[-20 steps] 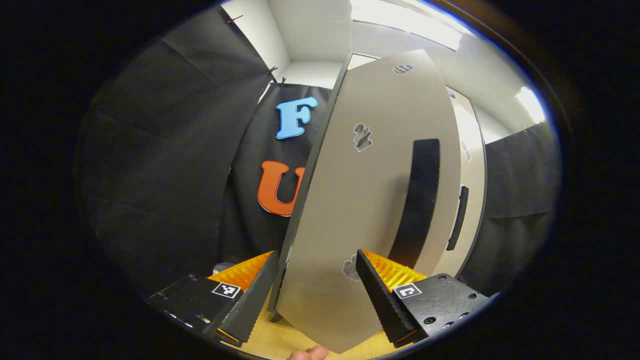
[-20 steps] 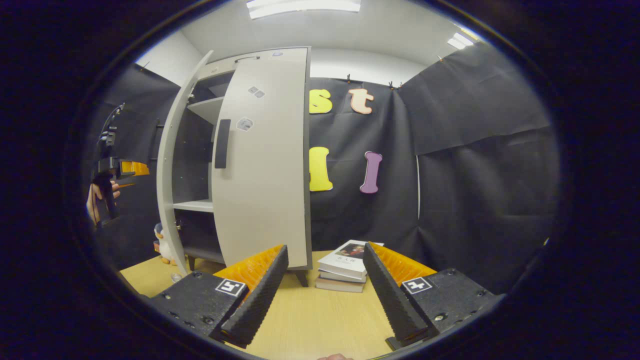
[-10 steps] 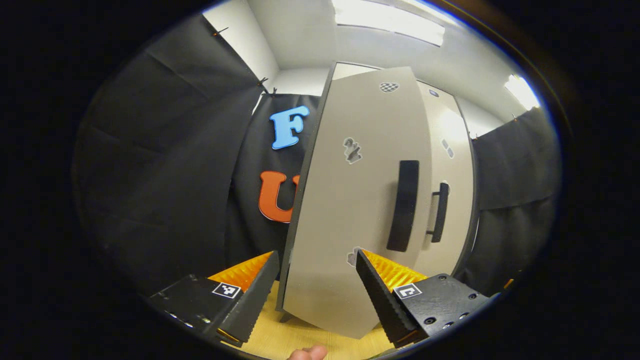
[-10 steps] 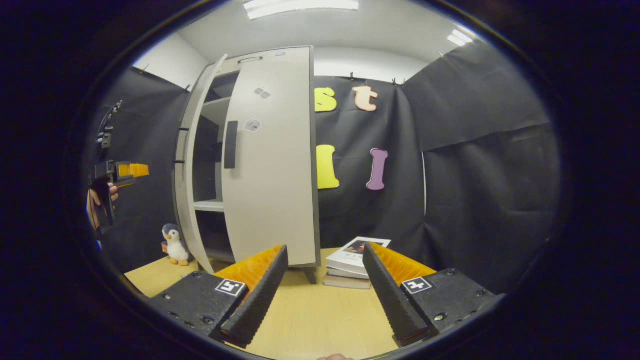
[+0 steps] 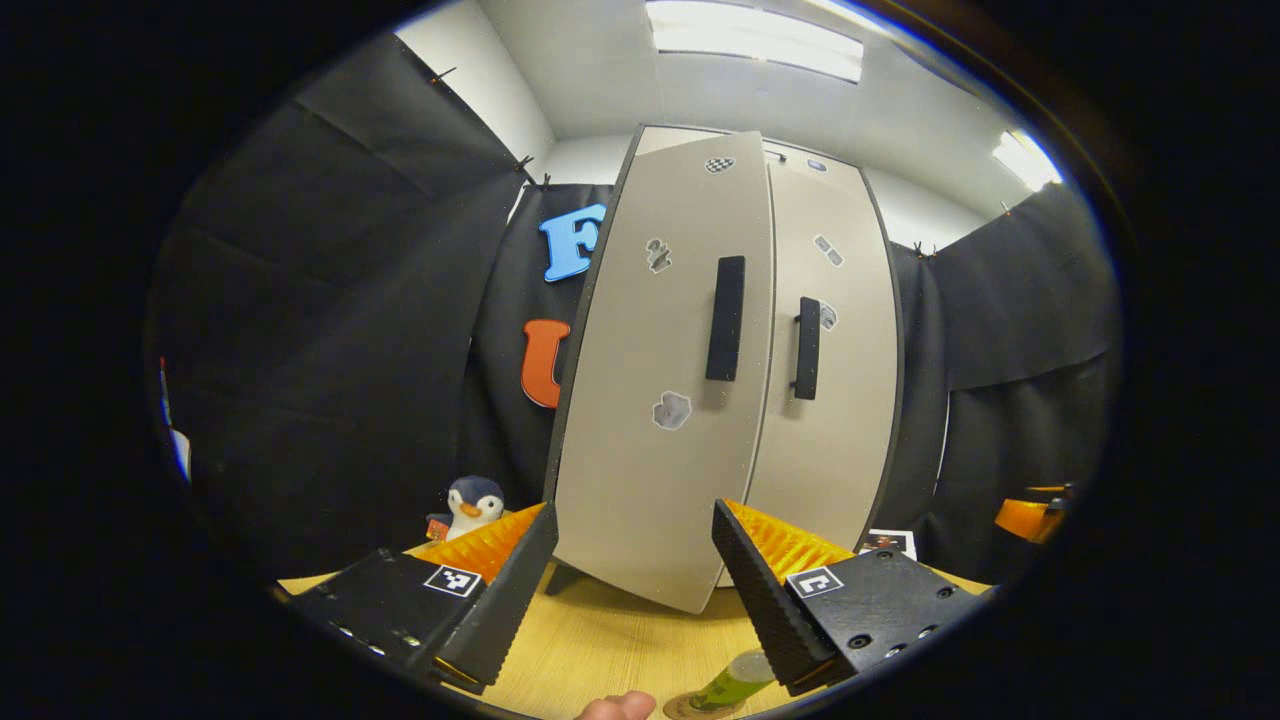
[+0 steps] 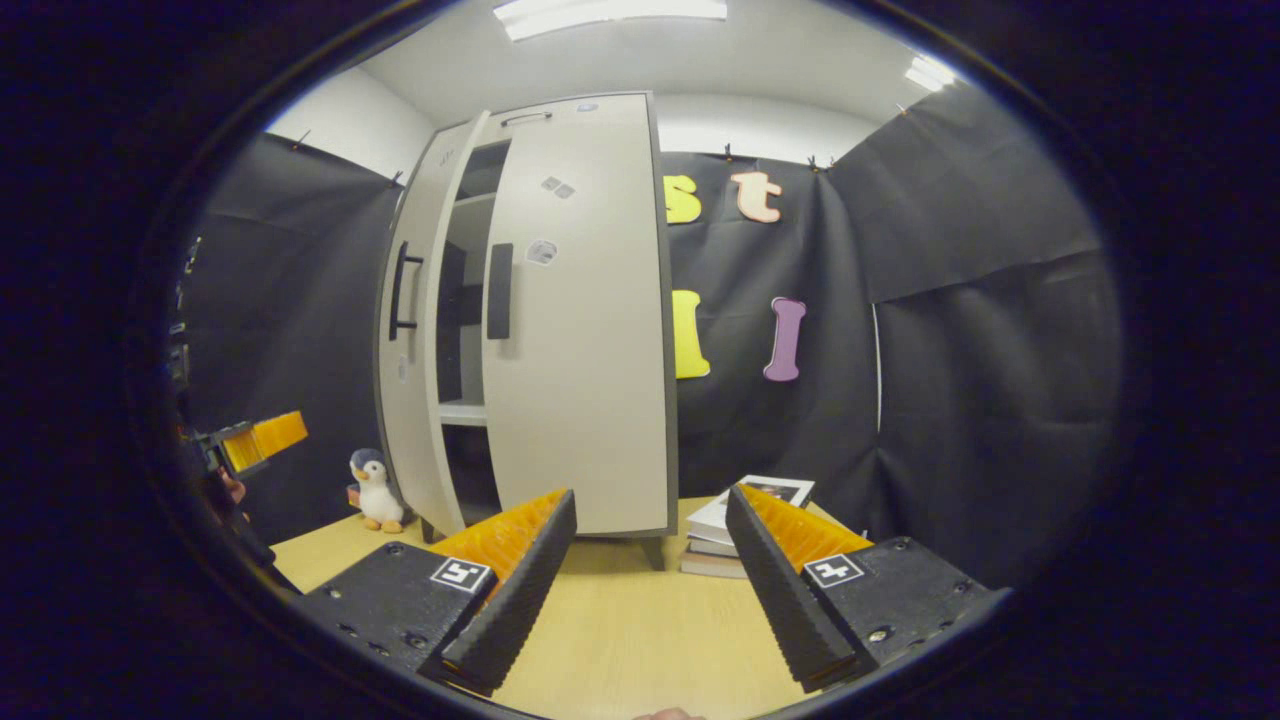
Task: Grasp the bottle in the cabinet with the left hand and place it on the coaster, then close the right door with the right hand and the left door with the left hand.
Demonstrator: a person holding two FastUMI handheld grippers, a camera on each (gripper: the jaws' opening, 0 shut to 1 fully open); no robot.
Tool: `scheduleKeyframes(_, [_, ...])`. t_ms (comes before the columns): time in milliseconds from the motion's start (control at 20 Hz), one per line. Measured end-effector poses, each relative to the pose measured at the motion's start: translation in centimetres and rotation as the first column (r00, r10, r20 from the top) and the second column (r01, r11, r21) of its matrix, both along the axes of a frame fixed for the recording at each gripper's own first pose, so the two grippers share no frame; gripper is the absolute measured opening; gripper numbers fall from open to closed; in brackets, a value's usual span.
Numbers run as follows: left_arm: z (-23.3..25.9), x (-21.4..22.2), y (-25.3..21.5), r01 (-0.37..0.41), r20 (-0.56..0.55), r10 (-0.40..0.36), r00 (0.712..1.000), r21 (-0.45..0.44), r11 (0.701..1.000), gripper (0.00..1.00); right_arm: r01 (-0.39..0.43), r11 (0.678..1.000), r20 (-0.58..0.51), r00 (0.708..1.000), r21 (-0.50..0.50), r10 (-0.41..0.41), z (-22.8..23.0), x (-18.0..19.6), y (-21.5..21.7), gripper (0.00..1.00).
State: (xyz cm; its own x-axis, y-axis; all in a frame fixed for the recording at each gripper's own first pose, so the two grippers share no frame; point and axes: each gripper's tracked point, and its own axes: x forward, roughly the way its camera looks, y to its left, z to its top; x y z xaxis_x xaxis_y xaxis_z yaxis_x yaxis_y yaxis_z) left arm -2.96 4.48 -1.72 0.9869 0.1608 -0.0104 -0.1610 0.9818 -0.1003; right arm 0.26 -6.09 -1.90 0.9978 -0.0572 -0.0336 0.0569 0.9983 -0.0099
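Backed off, left gripper (image 5: 630, 590) jaws apart; left door (image 5: 660, 380) nearly closed.

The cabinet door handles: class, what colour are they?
Black, against pale grey doors. The left door handle and right door handle show best in the left gripper view.

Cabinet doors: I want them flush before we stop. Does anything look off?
Yes. The grey left door stands ajar, leaving a dark gap beside the grey right door that shows a shelf. Nothing else looks odd.
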Motion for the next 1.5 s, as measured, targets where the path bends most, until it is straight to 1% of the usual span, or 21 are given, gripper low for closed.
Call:
scheduleKeyframes(100, [-0.5,-1.0,-1.6,0.018,0.005,-0.018,1.0,-0.003,1.0,0.95,-0.01,1.0,-0.014,1.0,-0.002,0.01,-0.4,-0.2,0.7,0.99])
scheduleKeyframes(250, [-0.9,-1.4,-2.2,0.009,0.008,-0.009,1.0,0.024,1.0,0.95,-0.018,1.0,-0.022,1.0,-0.006,0.018,-1.0,-0.6,1.3,0.99])
scheduleKeyframes(300, [-1.1,-1.5,-2.4,0.013,0.007,-0.014,1.0,0.024,1.0,0.99,-0.021,1.0,-0.026,0.999,-0.003,0.021,-1.0,-0.6,1.5,0.99])
scheduleKeyframes(350, [-1.2,-1.4,-2.6,0.015,0.004,-0.015,1.0,0.022,1.0,0.99,-0.025,1.0,-0.032,0.999,0.002,0.025,-1.1,-0.7,1.6,0.99])
scheduleKeyframes(400, [-1.3,-1.3,-2.5,0.015,0.001,-0.015,1.0,0.02,1.0,0.99,-0.026,1.0,-0.033,0.999,0.008,0.027,-1.1,-0.8,1.7,1.0])
scheduleKeyframes(450, [-1.5,-1.4,-2.5,0.014,-0.008,-0.014,1.0,0.02,1.0,0.95,-0.024,1.0,-0.034,0.999,0.016,0.025,-1.2,-0.8,1.7,0.99])
scheduleKeyframes(500, [-1.8,-1.3,-2.3,0.007,-0.017,-0.007,1.0,0.023,1.0,0.95,-0.019,0.999,-0.033,0.999,0.029,0.02,-1.2,-1.0,1.7,1.0])
scheduleKeyframes(600, [-2.2,-1.3,-2.1,-0.009,-0.026,0.01,1.0,0.027,1.0,0.95,-0.015,0.999,-0.028,0.999,0.042,0.016,-1.2,-1.5,1.8,0.99])
scheduleKeyframes(650, [-2.4,-1.2,-2.1,-0.01,-0.029,0.011,1.0,0.016,1.0,0.95,-0.013,0.999,-0.027,1.0,0.042,0.015,-1.0,-1.5,1.9,0.94])
scheduleKeyframes(700, [-2.4,-1.3,-2.1,-0.011,-0.029,0.011,1.0,0.004,1.0,0.95,-0.015,0.999,-0.025,1.0,0.041,0.016,-0.9,-1.5,1.9,0.99])
scheduleKeyframes(750, [-2.3,-1.3,-2.1,-0.012,-0.028,0.012,1.0,-0.002,1.0,1.0,-0.015,0.999,-0.021,1.0,0.036,0.016,-0.7,-1.5,1.9,0.99])
scheduleKeyframes(800, [-2.3,-1.3,-2.1,-0.017,-0.027,0.017,0.999,0.001,1.0,0.95,-0.014,0.999,-0.019,1.0,0.033,0.015,-0.6,-1.5,1.9,0.99])
scheduleKeyframes(1050, [-2.2,-1.4,-1.7,-0.048,-0.014,0.049,0.999,0.053,0.997,0.95,-0.023,0.999,-0.021,0.999,0.036,0.024,-0.6,-1.4,2.1,0.99])
scheduleKeyframes(1150, [-2.3,-1.5,-1.9,-0.047,-0.018,0.047,0.999,0.04,0.998,0.95,-0.031,0.999,-0.022,0.999,0.026,0.032,-0.4,-1.3,2.3,0.99])
scheduleKeyframes(1200, [-2.2,-1.6,-1.9,-0.045,-0.019,0.045,0.999,0.03,0.999,0.95,-0.036,0.999,-0.017,0.999,0.024,0.036,-0.2,-1.2,2.4,0.94])
scheduleKeyframes(1250, [-2.3,-1.6,-1.9,-0.046,-0.022,0.046,0.999,0.025,0.999,0.95,-0.039,0.999,-0.013,0.999,0.025,0.039,0.0,-1.2,2.5,0.94])
scheduleKeyframes(1300, [-2.3,-1.6,-1.9,-0.05,-0.026,0.051,0.998,0.025,0.998,0.95,-0.041,0.999,-0.012,0.999,0.027,0.041,0.0,-1.2,2.6,0.99])
scheduleKeyframes(1350, [-2.3,-1.6,-1.9,-0.054,-0.027,0.055,0.998,0.026,0.998,1.0,-0.043,0.999,-0.011,0.999,0.03,0.043,-0.1,-1.3,2.7,0.99])
scheduleKeyframes(1400, [-2.3,-1.6,-1.8,-0.057,-0.027,0.057,0.998,0.026,0.998,0.95,-0.045,0.999,-0.015,0.999,0.03,0.046,-0.1,-1.3,2.7,0.99])
scheduleKeyframes(1450, [-2.3,-1.7,-1.9,-0.057,-0.028,0.057,0.998,0.025,0.998,1.0,-0.046,0.998,-0.023,0.999,0.029,0.047,-0.3,-1.2,2.7,0.99])
scheduleKeyframes(1500, [-2.2,-1.8,-1.9,-0.057,-0.028,0.058,0.998,0.029,0.998,0.95,-0.048,0.998,-0.028,0.998,0.03,0.049,-0.5,-1.2,2.7,0.99])
